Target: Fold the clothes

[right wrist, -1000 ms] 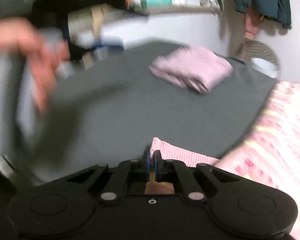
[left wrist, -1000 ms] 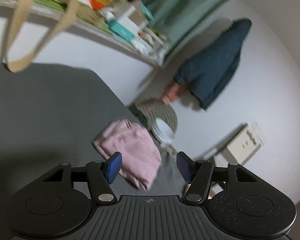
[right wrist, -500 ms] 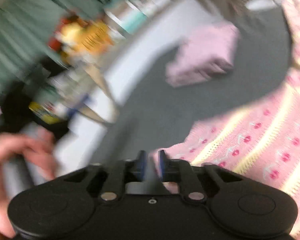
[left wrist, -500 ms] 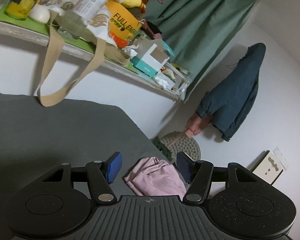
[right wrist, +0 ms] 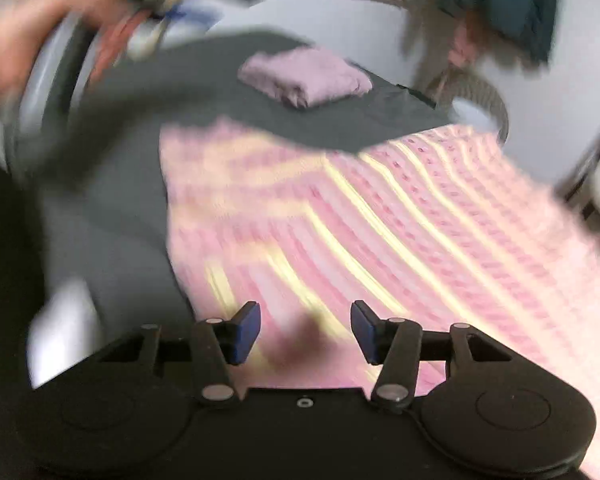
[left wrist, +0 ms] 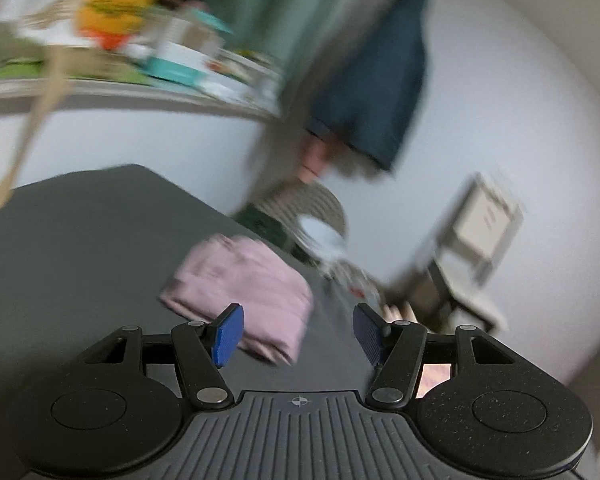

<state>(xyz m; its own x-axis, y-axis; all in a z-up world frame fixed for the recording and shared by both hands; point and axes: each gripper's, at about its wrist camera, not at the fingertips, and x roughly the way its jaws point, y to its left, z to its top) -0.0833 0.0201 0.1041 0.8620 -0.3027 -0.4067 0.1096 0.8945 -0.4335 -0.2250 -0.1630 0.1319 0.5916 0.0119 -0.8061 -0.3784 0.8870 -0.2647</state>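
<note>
A pink garment with yellow stripes (right wrist: 360,216) lies spread over the dark grey surface (right wrist: 112,224), blurred by motion. My right gripper (right wrist: 305,332) hovers open just above its near edge, nothing between the fingers. A folded pale pink garment (right wrist: 306,76) rests at the far side of the surface; in the left wrist view this folded pink garment (left wrist: 240,284) sits just ahead of my open left gripper (left wrist: 296,334), which holds nothing.
A cluttered shelf (left wrist: 140,64) runs along the white wall, with a tan strap (left wrist: 32,120) hanging from it. A dark blue jacket (left wrist: 380,80) hangs on the wall above a woven basket (left wrist: 312,208). A person's hand (right wrist: 24,32), blurred, is at the upper left.
My right gripper has opened and let go of the striped pink garment, which now lies spread out. The left gripper has tilted back down toward the folded pink garment, still open.
</note>
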